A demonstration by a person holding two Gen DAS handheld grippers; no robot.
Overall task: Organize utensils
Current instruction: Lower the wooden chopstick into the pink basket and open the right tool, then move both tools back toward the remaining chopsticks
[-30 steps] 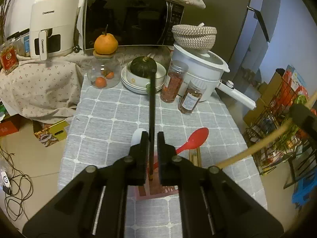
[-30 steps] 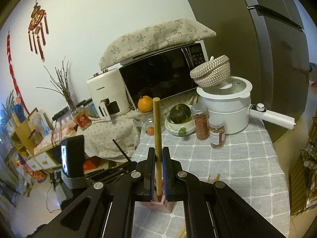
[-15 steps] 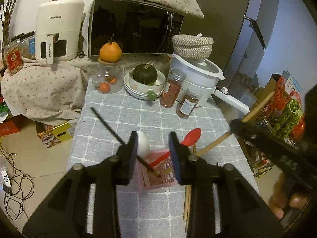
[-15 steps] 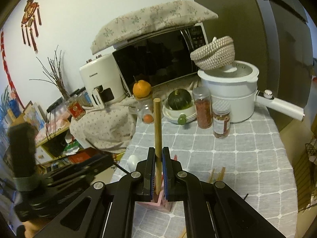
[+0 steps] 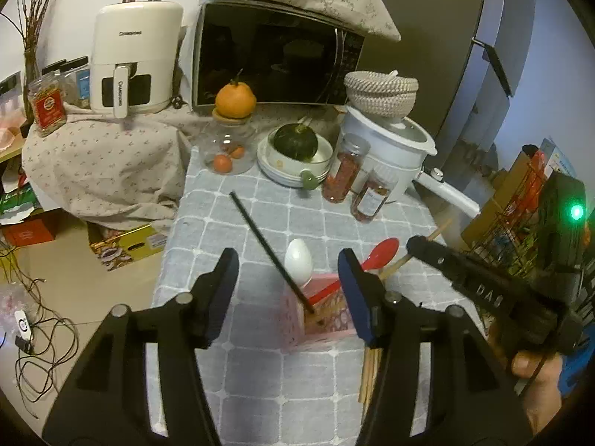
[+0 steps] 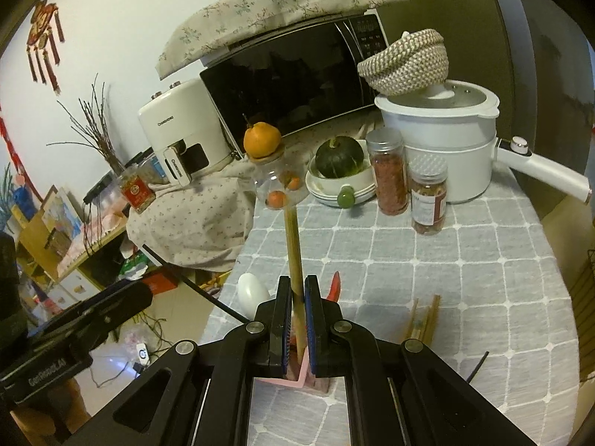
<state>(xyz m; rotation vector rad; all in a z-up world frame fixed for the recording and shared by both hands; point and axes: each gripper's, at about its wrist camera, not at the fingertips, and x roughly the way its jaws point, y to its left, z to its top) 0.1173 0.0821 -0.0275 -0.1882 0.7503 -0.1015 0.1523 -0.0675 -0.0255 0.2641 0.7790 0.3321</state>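
A pink utensil holder stands on the grey checked tablecloth. It holds a black chopstick leaning left, a white spoon and a red spoon. My left gripper is open and empty, just in front of the holder. My right gripper is shut on a wooden chopstick, held upright with its lower end in the holder. It also shows in the left wrist view. More wooden chopsticks lie on the cloth to the right.
At the back stand a glass jar with an orange on top, stacked bowls with a green squash, two spice jars, a white pot, a microwave and an air fryer. A black chopstick lies at right.
My left gripper has let go of the black chopstick, opened wide and drawn back; the chopstick now leans left in the holder. My right gripper has lowered the wooden chopstick towards the holder.
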